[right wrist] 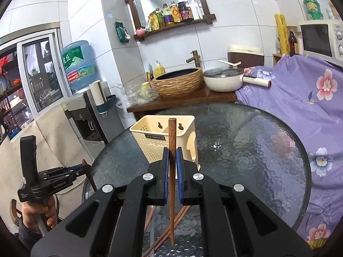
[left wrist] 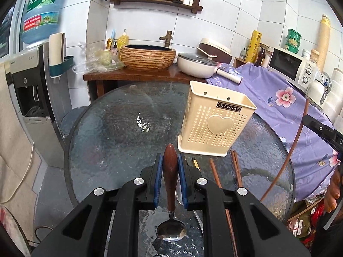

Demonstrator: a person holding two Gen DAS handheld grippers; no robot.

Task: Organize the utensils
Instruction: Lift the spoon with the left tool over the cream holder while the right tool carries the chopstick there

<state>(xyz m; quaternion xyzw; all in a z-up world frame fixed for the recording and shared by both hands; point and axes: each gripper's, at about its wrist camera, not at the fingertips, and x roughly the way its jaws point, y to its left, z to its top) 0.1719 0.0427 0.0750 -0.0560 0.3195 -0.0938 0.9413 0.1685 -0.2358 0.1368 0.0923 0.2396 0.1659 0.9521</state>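
Observation:
My left gripper (left wrist: pixel 169 160) is shut on the wooden handle of a metal spoon (left wrist: pixel 170 171), its bowl hanging below near the glass table (left wrist: pixel 107 128). The cream perforated utensil holder (left wrist: pixel 214 120) stands upright just ahead and to the right. Loose wooden chopsticks (left wrist: pixel 235 169) lie on the table in front of the holder. My right gripper (right wrist: pixel 172 156) is shut on one wooden chopstick (right wrist: pixel 172 145), held upright in front of the holder (right wrist: pixel 163 137), which has two compartments. More chopsticks (right wrist: pixel 180 216) lie below it. The left gripper also shows in the right wrist view (right wrist: pixel 83 167).
A wooden counter (left wrist: pixel 133 76) with a woven basin (left wrist: pixel 148 56), a white pan (left wrist: pixel 197 64) and plastic bags stands behind the table. A purple floral cloth (left wrist: pixel 278 107) covers the right side. A water dispenser (left wrist: pixel 27 81) stands at left. A microwave (left wrist: pixel 293 67) sits at right.

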